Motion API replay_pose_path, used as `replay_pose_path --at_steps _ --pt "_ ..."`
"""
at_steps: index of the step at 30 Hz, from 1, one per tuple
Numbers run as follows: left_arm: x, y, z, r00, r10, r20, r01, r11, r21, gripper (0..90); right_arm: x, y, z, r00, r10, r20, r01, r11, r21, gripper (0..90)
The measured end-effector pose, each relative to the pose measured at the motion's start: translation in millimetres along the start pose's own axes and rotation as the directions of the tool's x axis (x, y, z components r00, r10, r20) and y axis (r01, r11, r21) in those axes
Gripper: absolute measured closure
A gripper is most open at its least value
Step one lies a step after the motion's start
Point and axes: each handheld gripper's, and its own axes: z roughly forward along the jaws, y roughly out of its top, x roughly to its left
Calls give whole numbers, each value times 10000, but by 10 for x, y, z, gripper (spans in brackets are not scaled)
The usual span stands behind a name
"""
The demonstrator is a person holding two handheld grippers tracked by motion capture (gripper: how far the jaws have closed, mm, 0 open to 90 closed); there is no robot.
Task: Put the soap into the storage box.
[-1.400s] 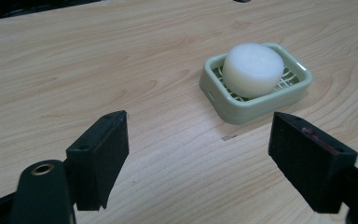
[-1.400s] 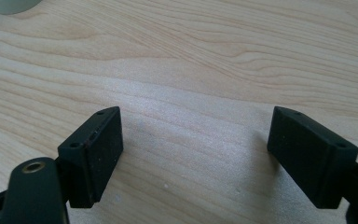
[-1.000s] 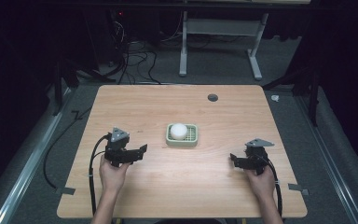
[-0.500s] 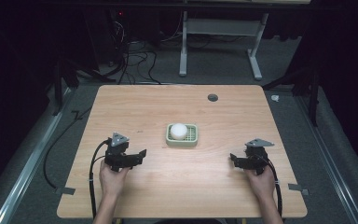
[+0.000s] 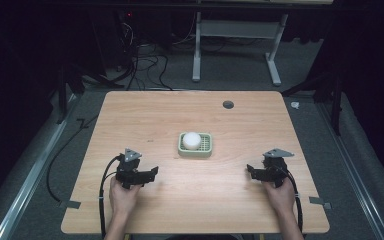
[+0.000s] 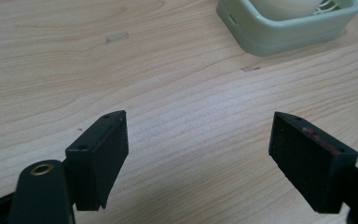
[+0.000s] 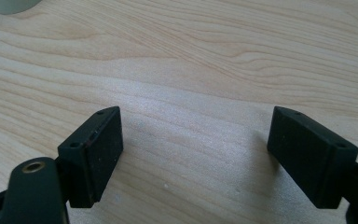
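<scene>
While both hands rest low on the light wooden table (image 5: 190, 115), the pale green slotted soap dish (image 5: 196, 144) sits near its middle, a white rounded soap bar (image 5: 191, 140) lying inside. Left gripper (image 5: 152, 173), near and left of the dish, has jaws spread wide over bare wood. Right gripper (image 5: 249, 170), near and right of the dish, likewise stands wide apart, holding nothing.
</scene>
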Motion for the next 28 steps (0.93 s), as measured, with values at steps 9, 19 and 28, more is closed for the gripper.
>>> replay_pose_path --at_steps 9,19,28 --pt "-45 -118 150 9979 395 -522 -373 9984 430 209 0 0 0 10000 -3 -2 3 10000 0 190" --pt "-96 -195 242 9954 633 -725 -607 9974 375 196 2 1 -1 10000 19 -5 -19 10000 8 190" --pt "-107 -251 247 9956 561 -752 -569 9984 -76 184 4 0 -1 10000 32 -9 -32 10000 11 190"
